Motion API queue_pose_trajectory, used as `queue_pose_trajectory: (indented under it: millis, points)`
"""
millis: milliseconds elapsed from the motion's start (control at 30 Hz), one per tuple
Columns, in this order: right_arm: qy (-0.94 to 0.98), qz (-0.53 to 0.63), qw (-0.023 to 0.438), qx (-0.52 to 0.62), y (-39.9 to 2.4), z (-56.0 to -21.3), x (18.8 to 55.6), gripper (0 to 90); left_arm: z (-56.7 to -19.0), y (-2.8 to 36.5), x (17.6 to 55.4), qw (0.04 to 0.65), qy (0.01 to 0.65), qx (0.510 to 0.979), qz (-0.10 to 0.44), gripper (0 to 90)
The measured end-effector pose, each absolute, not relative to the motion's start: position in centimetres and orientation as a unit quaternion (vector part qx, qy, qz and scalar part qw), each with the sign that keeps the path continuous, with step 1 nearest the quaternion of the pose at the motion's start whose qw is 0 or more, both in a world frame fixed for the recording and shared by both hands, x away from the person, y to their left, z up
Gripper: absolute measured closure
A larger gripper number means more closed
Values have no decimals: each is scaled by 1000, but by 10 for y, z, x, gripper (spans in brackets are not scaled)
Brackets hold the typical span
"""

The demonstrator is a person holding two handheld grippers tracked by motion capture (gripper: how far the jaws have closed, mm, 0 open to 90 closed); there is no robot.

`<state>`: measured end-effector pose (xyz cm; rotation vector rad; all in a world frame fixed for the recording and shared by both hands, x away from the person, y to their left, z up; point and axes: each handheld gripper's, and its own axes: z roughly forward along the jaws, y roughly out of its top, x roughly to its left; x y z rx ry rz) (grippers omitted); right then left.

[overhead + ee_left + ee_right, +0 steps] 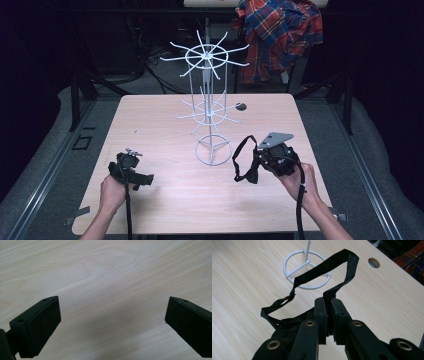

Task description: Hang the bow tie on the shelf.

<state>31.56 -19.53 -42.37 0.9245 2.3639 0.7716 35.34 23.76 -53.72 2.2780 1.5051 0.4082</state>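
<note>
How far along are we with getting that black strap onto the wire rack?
Done: the right hand-held gripper is shut on the black strap, its loop lifted off the table. In hand: carrying it near the white wire rack. Left: hanging it; no hook holds anything yet. The left hand-held gripper is open, holding nothing.

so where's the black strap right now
The black strap is pinched in the right gripper, looping up off the table just right of the white wire rack's ring base in the high view.

One black strap [246, 161], one white wire rack [210, 95], one plaid shirt [280, 35], two claws
</note>
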Motion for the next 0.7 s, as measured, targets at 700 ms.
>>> queue_pose_trajectory:
  millis: [700]
  points:
    - [857,309,281,303,-185,-391,329,845,-538,238,354,188,534,812,141,6]
